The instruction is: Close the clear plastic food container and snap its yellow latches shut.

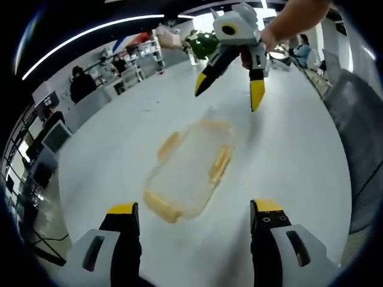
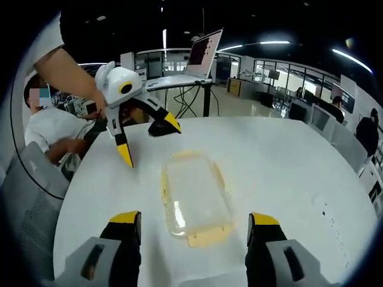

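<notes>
The clear plastic food container [image 1: 188, 167] [image 2: 194, 200] lies on the white table [image 1: 287, 149] [image 2: 287, 173] between both grippers. It has yellow latches on its sides and ends; one end latch [image 2: 206, 238] sticks outward, flat on the table. In the left gripper view my left gripper [image 1: 194, 209] stands open just short of the container, with nothing between its jaws. It enters the right gripper view [image 2: 148, 140] from the left, held in a hand. My right gripper [image 2: 194, 219] is open at the container's other end, and hovers open beyond it [image 1: 228, 92] in the left gripper view.
A grey chair [image 2: 36, 197] [image 1: 359, 131] stands at the table's edge. A person in white [image 2: 54, 131] sits close behind it. A laptop on a stand [image 2: 200, 57], desks, a plant [image 1: 202, 43] and other seated people lie beyond the table.
</notes>
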A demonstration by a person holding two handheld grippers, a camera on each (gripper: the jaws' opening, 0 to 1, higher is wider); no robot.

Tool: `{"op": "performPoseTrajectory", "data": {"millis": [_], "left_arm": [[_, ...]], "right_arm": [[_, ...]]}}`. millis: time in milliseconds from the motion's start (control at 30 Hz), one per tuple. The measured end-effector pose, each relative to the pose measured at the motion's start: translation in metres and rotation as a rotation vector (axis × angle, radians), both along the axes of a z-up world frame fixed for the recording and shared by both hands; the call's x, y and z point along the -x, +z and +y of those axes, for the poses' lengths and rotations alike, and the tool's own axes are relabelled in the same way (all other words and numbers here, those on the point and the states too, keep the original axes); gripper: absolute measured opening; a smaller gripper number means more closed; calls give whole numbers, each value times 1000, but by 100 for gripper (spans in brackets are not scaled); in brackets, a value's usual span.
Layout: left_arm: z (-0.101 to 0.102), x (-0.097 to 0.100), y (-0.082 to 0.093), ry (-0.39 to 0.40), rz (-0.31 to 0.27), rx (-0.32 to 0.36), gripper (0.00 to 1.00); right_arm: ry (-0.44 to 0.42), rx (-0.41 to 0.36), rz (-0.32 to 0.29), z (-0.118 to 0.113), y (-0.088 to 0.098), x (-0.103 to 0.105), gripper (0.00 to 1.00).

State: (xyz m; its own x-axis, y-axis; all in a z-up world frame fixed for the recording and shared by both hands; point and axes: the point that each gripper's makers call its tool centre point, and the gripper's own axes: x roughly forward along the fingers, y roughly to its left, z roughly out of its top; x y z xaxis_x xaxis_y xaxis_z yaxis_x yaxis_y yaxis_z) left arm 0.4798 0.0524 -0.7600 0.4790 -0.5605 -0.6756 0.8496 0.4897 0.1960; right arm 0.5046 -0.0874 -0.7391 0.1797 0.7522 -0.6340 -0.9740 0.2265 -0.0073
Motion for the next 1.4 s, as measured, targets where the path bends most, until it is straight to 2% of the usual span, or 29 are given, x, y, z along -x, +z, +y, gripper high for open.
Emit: {"op": "performPoseTrajectory", "data": {"millis": [467, 600, 800, 1167, 1267, 1400], "left_arm": [[5, -13, -9, -70, 2, -72, 70], [3, -15, -13, -105, 6, -102, 69], [3, -16, -20, -168, 16, -157, 68], [13, -30, -20, -207, 29, -199, 66], [13, -29, -20, -215, 60, -195, 61], [16, -29, -25, -261, 69, -239, 59]], "right_arm": [[74, 82, 57, 3, -15, 5, 71], [105, 141, 40, -2, -25, 4, 71], [108, 163, 51, -3, -28, 0, 71], [138, 217, 62, -1, -35, -4, 71], [134, 246, 66, -3, -40, -8, 70], [135, 264, 75, -5, -43, -10, 69]]}}
